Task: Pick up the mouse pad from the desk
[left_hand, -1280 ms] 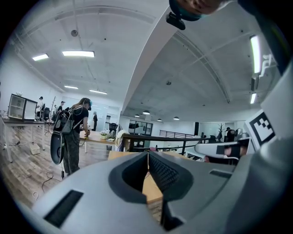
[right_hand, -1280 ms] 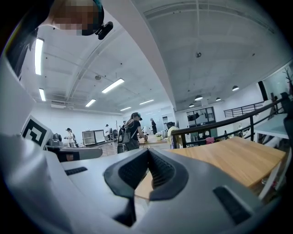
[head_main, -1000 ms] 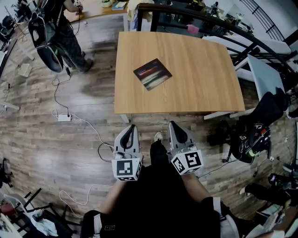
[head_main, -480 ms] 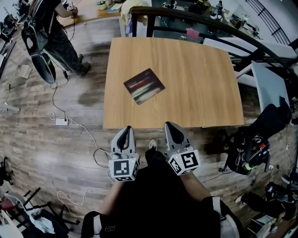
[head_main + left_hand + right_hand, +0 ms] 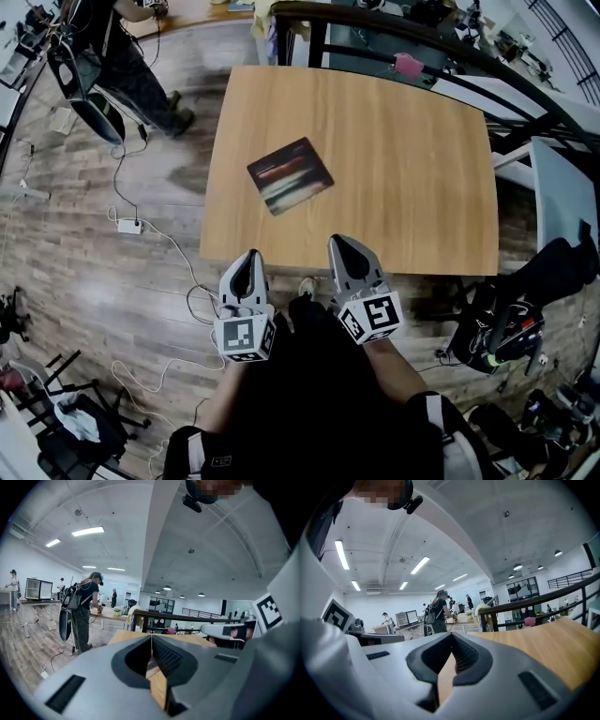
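- Hovering side by side at the near edge of the desk (image 5: 412,187), the left gripper (image 5: 249,258) and right gripper (image 5: 342,244) both have their jaws pressed together on nothing — probably just carried that way until they are closer.
- The mouse pad (image 5: 290,175) lies flat and skewed on the desk's left half (ahead of the left gripper), well apart from both.
- Nothing on the wood between blocks the reach; a person (image 5: 122,56) and a railing (image 5: 422,47) stand beyond the desk.

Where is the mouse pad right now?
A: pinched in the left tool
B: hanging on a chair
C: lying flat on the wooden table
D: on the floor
C: the mouse pad lies flat on the table, ahead of the left tool and the right tool, both shut with nothing in them.
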